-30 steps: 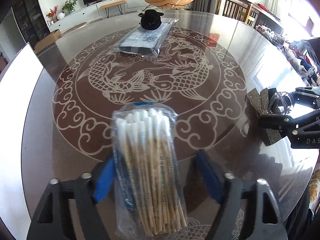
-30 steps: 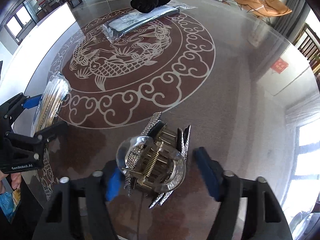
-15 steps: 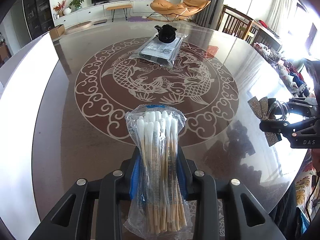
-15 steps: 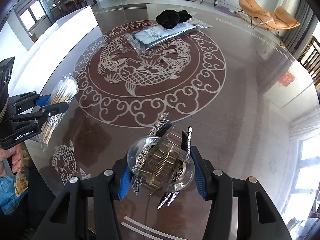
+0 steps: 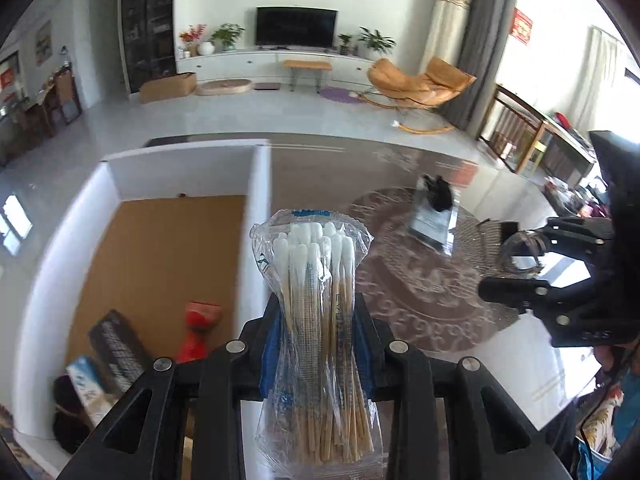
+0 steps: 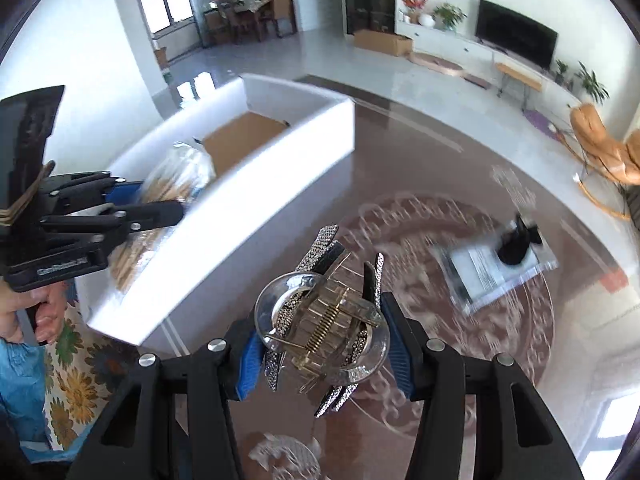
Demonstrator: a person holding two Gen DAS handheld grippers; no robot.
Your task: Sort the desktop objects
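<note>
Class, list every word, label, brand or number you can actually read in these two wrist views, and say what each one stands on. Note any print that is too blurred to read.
No text reads clearly.
Blue print on the clear bag of cotton swabs: blurred.
White lettering on the black left gripper: smeared.
Label on the flat clear-wrapped packet: too blurred.
Red sign on the far wall: too small.
Print on the boxes in the white box: blurred.

Black television (image 5: 296, 26), orange lounge chair (image 5: 416, 80), potted plants (image 5: 226, 36) beyond.
</note>
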